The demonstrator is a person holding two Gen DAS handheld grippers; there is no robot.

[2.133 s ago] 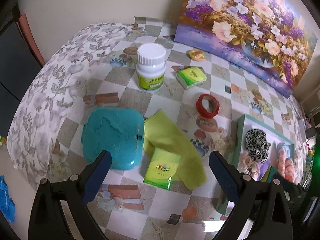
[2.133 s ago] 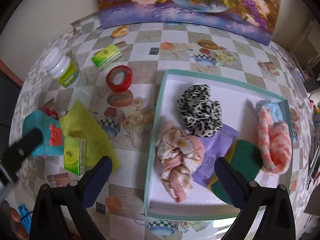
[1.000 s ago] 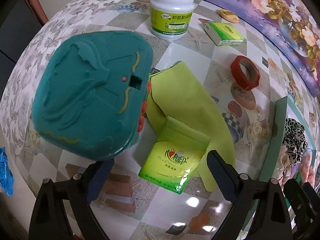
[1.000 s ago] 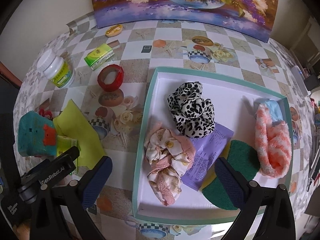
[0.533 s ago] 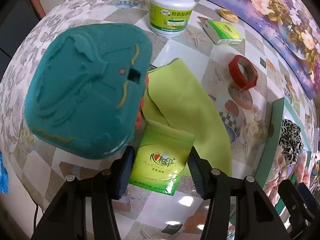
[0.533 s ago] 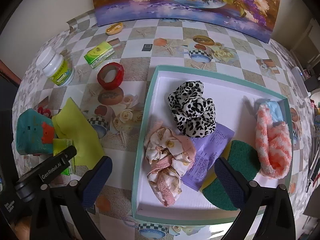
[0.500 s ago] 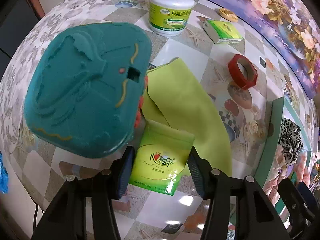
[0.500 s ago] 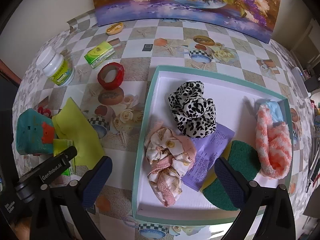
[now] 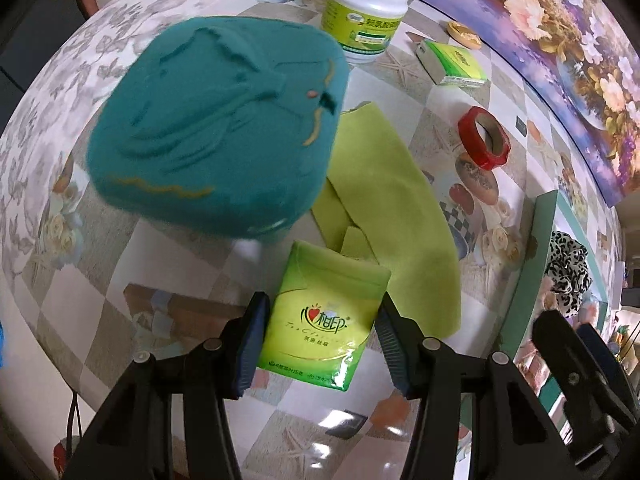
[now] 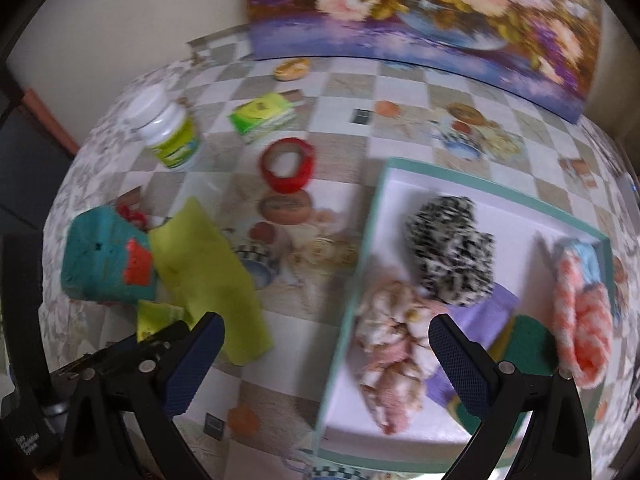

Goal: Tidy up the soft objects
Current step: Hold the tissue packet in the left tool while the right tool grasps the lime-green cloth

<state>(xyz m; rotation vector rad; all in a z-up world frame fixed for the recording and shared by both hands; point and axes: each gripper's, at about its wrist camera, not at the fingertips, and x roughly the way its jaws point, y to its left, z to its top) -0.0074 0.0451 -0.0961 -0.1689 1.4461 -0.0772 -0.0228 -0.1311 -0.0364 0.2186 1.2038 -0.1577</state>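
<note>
- Right now my left claw (image 9: 320, 336) has the green tissue pack (image 9: 324, 316) between its blue pads, which press both long sides; the jaws have just been closing in on it.
- That tissue pack sits low over the bench (image 9: 168, 248), its top edge overlapping the yellow-green cloth (image 9: 384, 184) spread flat beneath and beyond it.
- Just to the left of the cloth lies the teal plush cushion (image 9: 216, 120), blurred in my left view, with an orange patch on its side in the right view.
- Beyond the cushion stands a white bottle (image 9: 370, 12) with a green label, upright; beside it lies a second green tissue pack (image 9: 454, 62), and a red tape roll (image 9: 482, 138) rests on its side.
- Over on the right, my right claw (image 10: 324, 354) hangs with its jaws wide apart and nothing between them, above the left wall of the white tray (image 10: 404, 192).
- Inside that tray: a leopard-print scrunchie (image 10: 452, 250), a pink floral scrunchie (image 10: 394, 344) touching it, a purple paper (image 10: 486, 312) tucked under both, a dark green pad (image 10: 528, 344), and an orange-and-white fuzzy piece (image 10: 584, 320) along the right wall.
- At the back, a flower painting (image 10: 420, 4) leans against the wall, with a small orange disc (image 10: 292, 68) in front of it.
</note>
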